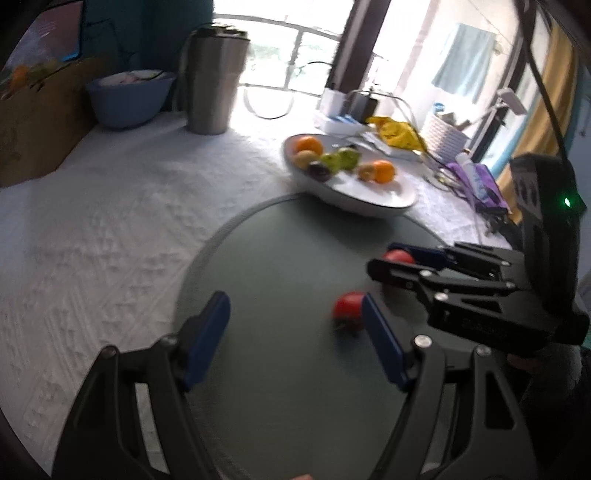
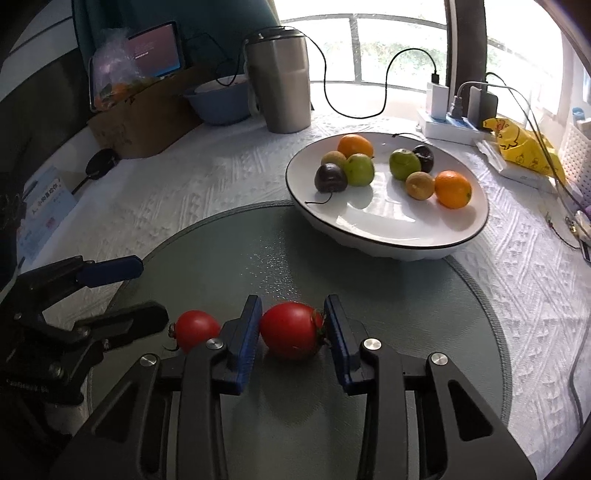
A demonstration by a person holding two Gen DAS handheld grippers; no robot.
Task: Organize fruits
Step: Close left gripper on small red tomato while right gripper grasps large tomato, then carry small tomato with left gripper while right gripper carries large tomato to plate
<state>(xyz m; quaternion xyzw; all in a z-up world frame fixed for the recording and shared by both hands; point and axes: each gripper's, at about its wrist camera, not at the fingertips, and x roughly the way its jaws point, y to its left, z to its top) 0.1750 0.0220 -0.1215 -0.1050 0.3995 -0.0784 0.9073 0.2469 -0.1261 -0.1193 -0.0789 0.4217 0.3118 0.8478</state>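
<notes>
Bright barred window (image 2: pixel 388 48) behind a white-clothed table (image 2: pixel 192 177); teal curtain (image 2: pixel 99 26) left; glaring daylight

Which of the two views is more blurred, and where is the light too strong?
Left wrist view: soft and smeared overall, with the window blown out white behind the steel cup. Right wrist view: sharper; the tomato between the right gripper fingers is clear, and glare sits on the white plate.
</notes>
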